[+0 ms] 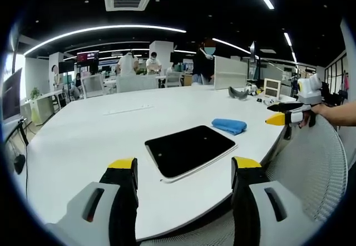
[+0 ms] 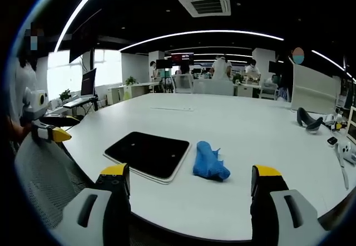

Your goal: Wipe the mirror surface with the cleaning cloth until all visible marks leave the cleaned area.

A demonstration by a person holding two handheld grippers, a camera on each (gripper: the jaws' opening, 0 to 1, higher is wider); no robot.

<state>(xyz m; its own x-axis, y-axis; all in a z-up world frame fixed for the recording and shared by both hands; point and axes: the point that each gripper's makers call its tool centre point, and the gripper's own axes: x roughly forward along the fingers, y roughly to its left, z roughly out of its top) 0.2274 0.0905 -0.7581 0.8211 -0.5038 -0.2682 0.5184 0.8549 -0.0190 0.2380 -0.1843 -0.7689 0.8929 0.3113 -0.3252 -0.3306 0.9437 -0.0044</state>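
A dark, glossy rectangular mirror with a pale rim lies flat on the large white table, near its front edge. Just beside one of the mirror's short ends sits a crumpled blue cleaning cloth, close to it but not touching it. In the left gripper view, the left gripper hangs over the table edge with its yellow-tipped jaws spread wide and nothing between them, and the right gripper enters from the right, held by a hand. In the right gripper view, the right gripper also stands wide apart and empty, short of the mirror and cloth. A mesh chair back stands at the table's edge.
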